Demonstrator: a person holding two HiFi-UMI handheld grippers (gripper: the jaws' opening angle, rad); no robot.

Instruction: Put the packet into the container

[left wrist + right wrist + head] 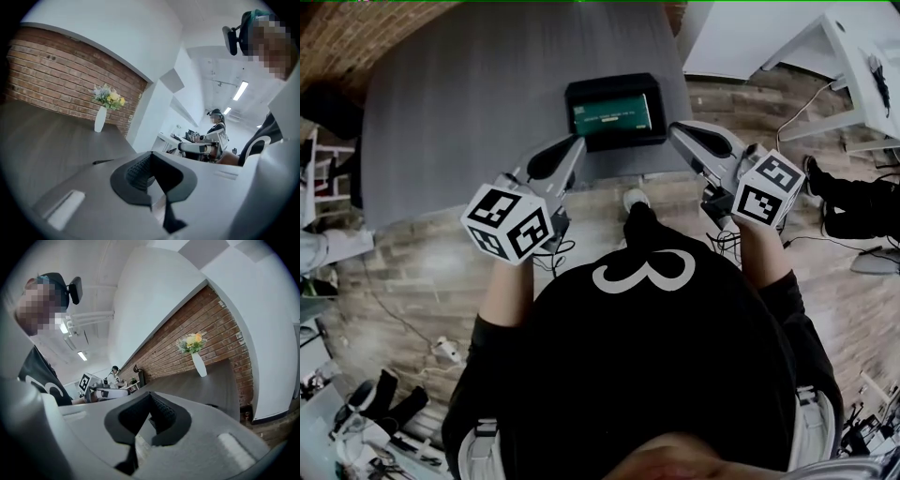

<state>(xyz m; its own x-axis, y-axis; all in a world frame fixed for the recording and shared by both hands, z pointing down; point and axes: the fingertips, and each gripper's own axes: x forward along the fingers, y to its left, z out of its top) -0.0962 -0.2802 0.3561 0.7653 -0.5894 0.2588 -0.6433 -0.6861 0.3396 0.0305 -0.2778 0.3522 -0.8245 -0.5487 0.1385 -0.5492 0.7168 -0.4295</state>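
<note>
Closed and empty, the left tool and right tool hung at 7 and 4 o'clock of the container on the table; the packet lay inside.

Packet in container on table

Wall: brick wall, white plaster above.
Floor: floor laid in wood planks.
Bench: grey bench, white flower vase set on it.
Light: ceiling strip lights.
</note>
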